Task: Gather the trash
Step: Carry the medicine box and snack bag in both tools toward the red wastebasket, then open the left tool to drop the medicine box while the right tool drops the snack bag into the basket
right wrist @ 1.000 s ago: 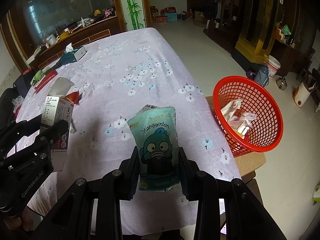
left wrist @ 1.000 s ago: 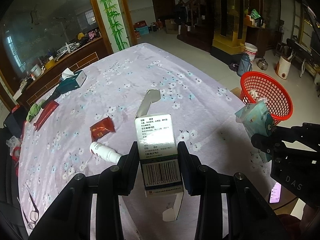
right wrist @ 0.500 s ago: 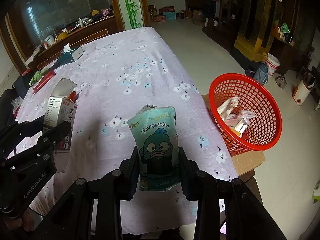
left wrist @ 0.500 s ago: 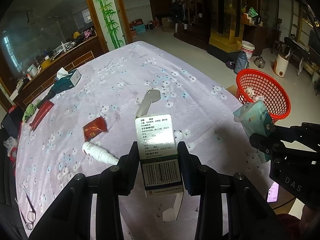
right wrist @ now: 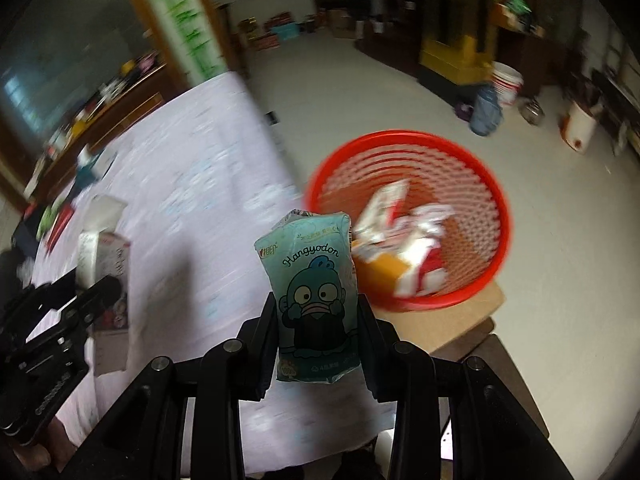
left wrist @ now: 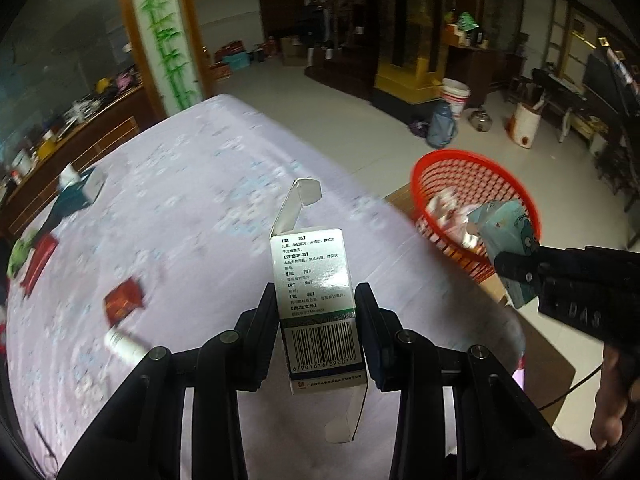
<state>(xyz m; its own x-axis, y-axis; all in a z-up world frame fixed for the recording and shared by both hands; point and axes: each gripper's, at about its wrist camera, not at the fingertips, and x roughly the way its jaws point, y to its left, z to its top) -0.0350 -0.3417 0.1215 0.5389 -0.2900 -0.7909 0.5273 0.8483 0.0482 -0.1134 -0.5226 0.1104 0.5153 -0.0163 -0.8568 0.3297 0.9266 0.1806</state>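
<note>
Table: covered by a floral cloth.
Basket: red mesh, beside the table edge, holds wrappers.
Left gripper: clamped on a white carton, flap open.
Right gripper: clamped on a teal tissue pack, near the basket.

Left tool clamping upright medicine box, right tool holding blue packet, seemingly over red basket
</note>
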